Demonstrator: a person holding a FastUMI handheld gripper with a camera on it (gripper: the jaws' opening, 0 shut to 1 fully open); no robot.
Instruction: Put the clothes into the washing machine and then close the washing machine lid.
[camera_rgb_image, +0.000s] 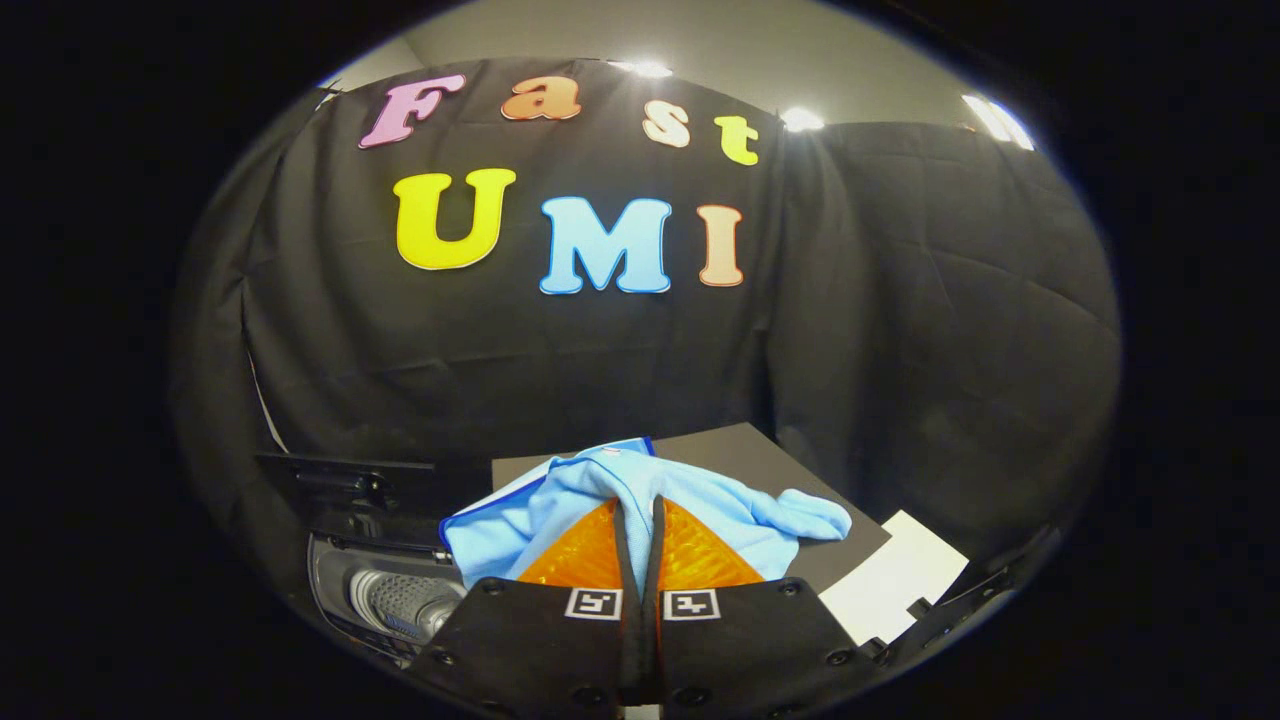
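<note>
Gripper (640, 510) fingers are pressed together with a fold of the light blue knitted garment (600, 500) pinched between them, so the cloth is clamped and lifted, draping over and to both sides of the fingertips. Down to the near left, below the hanging cloth, sits the washing machine's open drum, a grey perforated metal tub (400, 600) with its dark hinged lid (340, 470) standing raised behind it. To the right lies a white rectangular sheet (900, 585) on a dark flat board (760, 460), beyond the fingers. Judging by this, the pickup is done (the garment hangs clear of the drum, not inside it); carrying it left over the opening, letting go, and shutting the lid are left to do.
</note>
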